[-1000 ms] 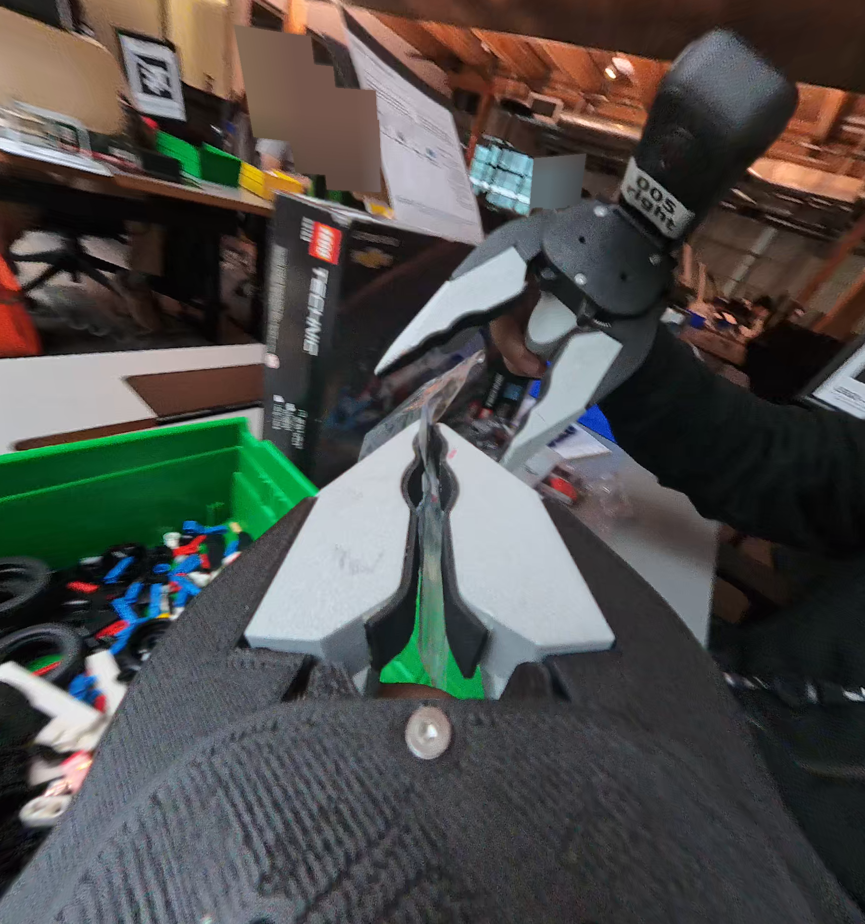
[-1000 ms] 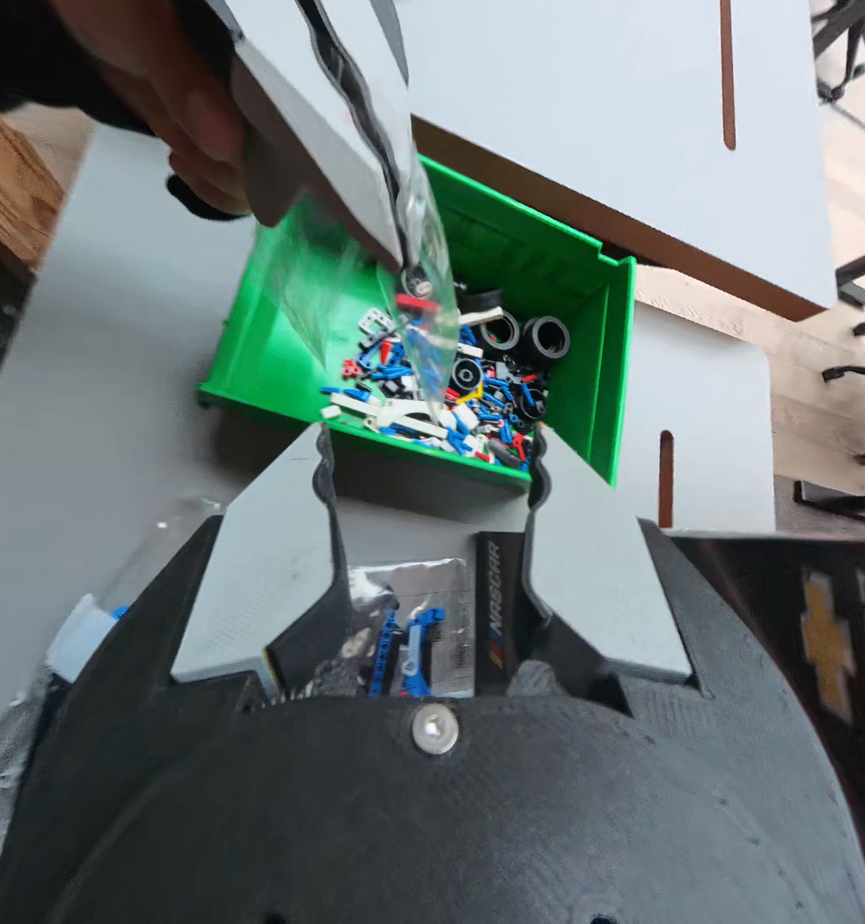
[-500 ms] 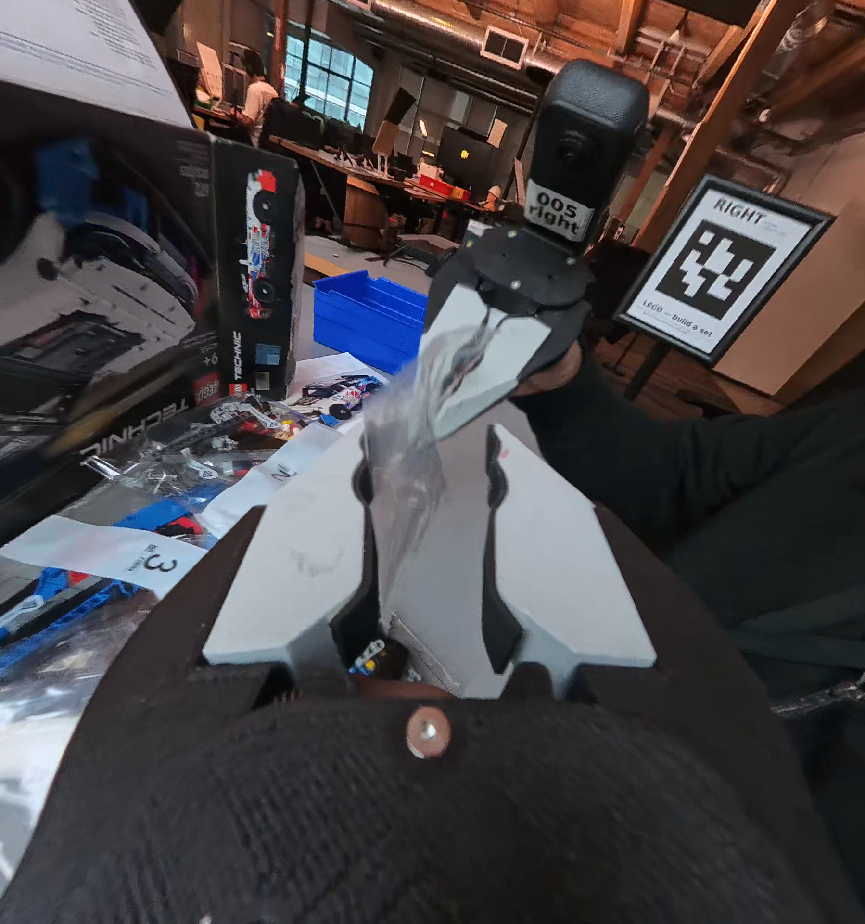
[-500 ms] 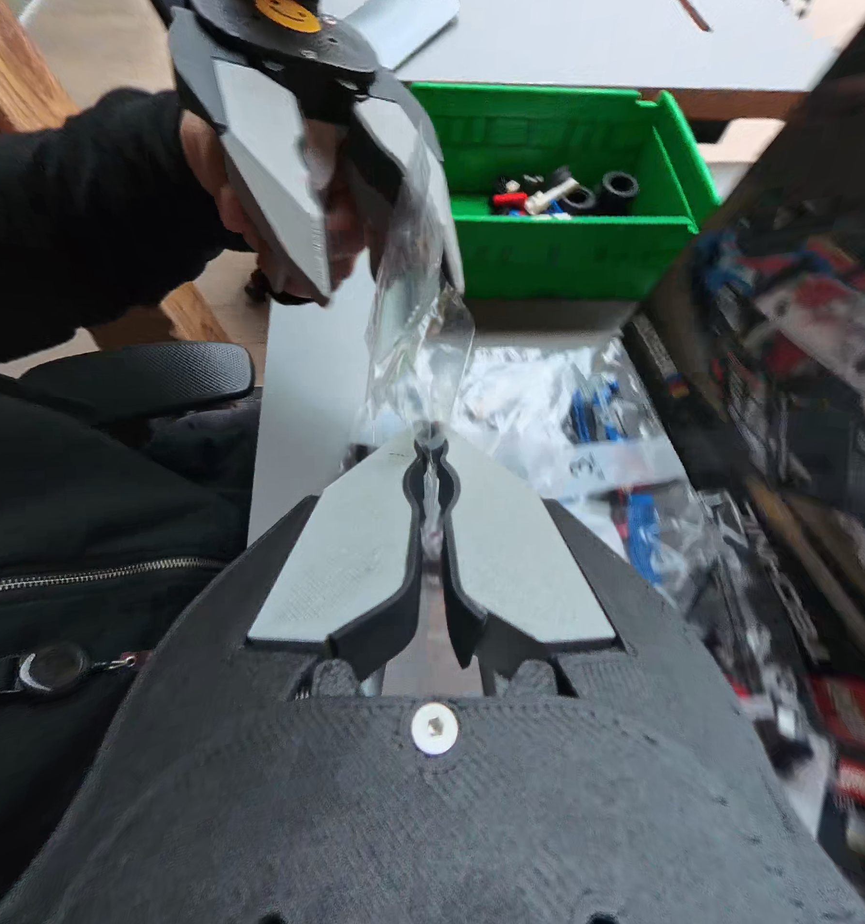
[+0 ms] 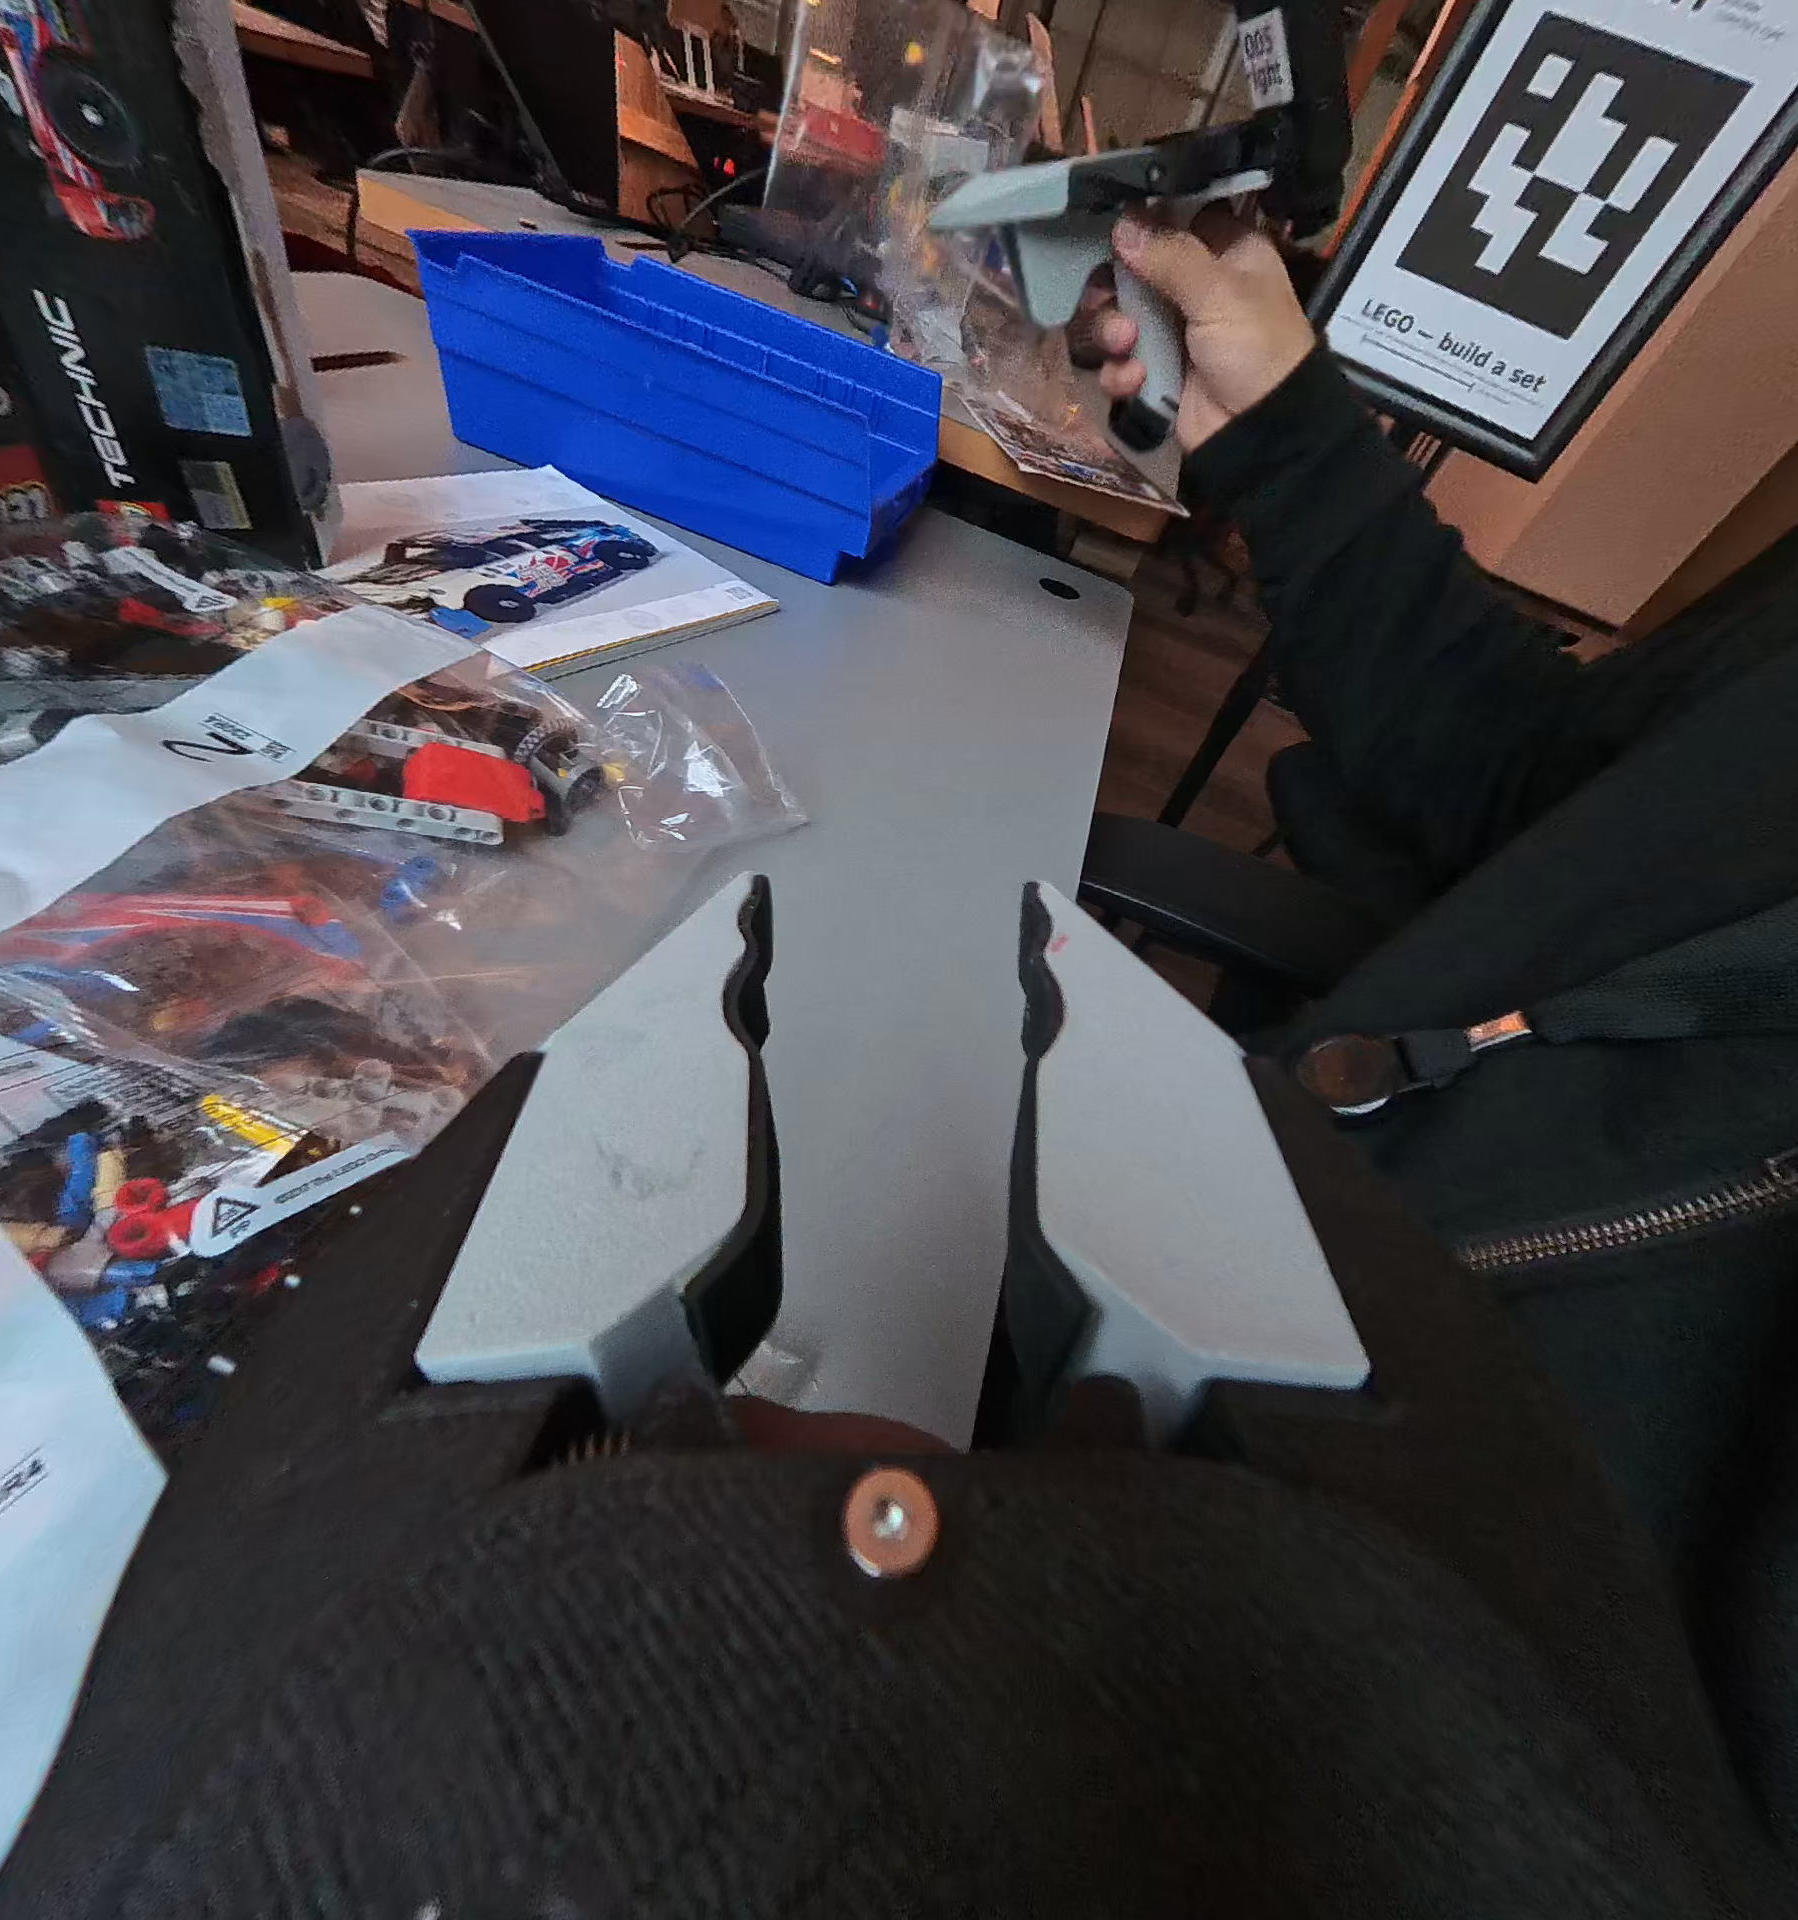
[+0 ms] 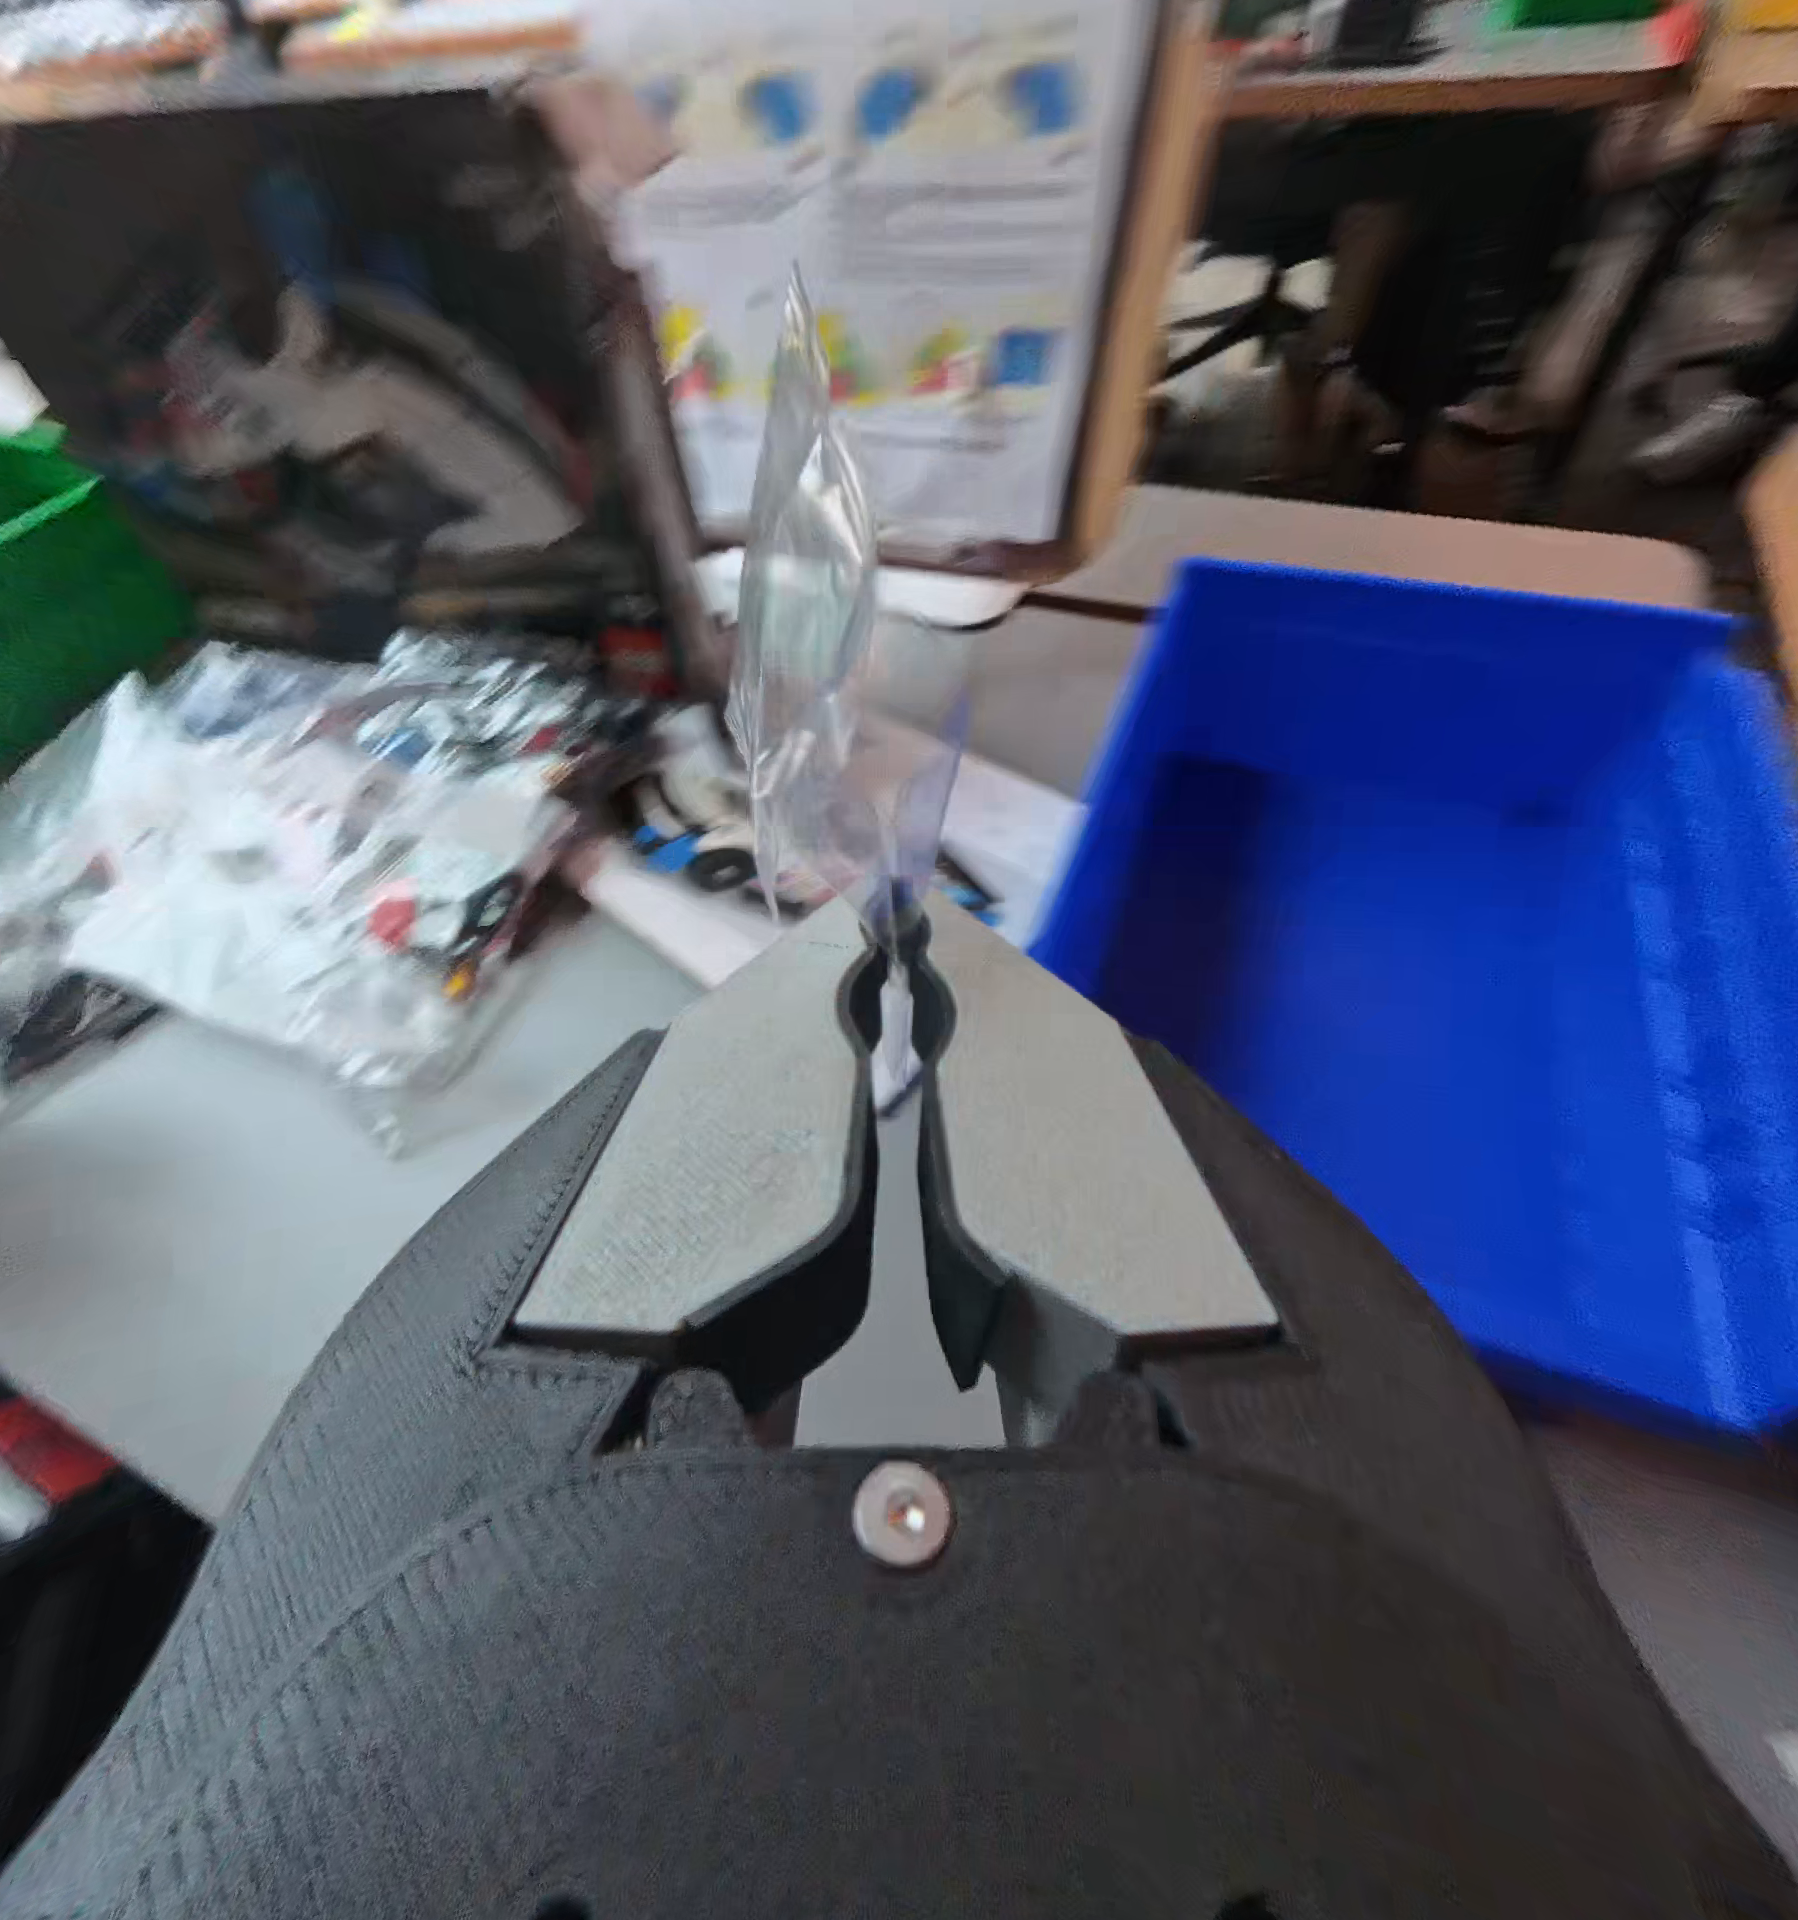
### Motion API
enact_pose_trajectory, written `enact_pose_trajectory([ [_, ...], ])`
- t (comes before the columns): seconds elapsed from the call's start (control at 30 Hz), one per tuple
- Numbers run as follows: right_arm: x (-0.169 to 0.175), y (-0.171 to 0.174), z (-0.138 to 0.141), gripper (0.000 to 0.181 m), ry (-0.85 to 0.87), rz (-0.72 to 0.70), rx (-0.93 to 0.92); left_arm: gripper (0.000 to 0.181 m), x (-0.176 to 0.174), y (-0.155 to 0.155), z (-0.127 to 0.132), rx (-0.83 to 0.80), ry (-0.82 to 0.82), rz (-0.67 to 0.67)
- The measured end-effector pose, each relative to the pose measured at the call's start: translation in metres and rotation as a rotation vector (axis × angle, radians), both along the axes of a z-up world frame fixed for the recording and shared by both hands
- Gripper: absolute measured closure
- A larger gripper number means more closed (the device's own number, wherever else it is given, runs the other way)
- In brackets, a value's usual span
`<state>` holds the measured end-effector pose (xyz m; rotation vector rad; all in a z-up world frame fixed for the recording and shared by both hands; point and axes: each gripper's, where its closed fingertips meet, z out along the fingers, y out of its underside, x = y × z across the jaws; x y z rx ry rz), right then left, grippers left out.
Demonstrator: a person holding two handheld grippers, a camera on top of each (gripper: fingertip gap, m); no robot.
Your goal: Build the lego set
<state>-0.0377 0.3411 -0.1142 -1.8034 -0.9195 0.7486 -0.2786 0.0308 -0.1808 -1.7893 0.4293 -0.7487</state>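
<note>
Several sealed parts bags [image 5: 251,935] lie unopened on the bench [image 5: 926,727], the left gripper [image 5: 890,914] spread and idle, the right gripper [image 6: 895,940] pinching an emptied clear bag [image 6: 807,623] beside the blue bin [image 6: 1446,935]; assembly not yet begun.

Right tongs [image 6: 896,951] pinch a clear plastic bag [image 6: 807,582] (upright); blue bin [image 6: 1477,935] just beside.
</note>
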Motion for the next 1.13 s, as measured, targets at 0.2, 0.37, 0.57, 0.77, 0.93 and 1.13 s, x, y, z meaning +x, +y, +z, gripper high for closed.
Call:
enact_pose_trajectory([
  [0.2,0.148,0.126,0.059,0.181,0.266,-0.384,-0.119,0.137,0.005,0.008,-0.002,-0.018,-0.036,-0.046],
  [0.37,0.224,0.203,0.043,0.181,0.155,-0.714,-0.179,0.137,0.006,0.015,-0.011,-0.06,-0.045,-0.072],
  [0.57,0.288,0.236,-0.035,0.15,0.112,-0.931,-0.491,0.137,0.001,0.014,-0.011,-0.058,-0.049,-0.085],
  [0.77,0.297,0.237,-0.037,0.132,0.051,-0.949,-0.469,0.138,-0.012,0.014,-0.01,-0.07,-0.068,-0.06],
  [0.93,0.316,0.232,0.015,0.114,-0.151,-1.002,-0.268,0.137,-0.026,0.013,-0.001,-0.043,-0.066,-0.016],
  [1.13,0.32,0.217,0.048,0.11,-0.213,-1.054,-0.165,0.138,-0.034,0.012,0.007,-0.028,-0.051,0.018],
])
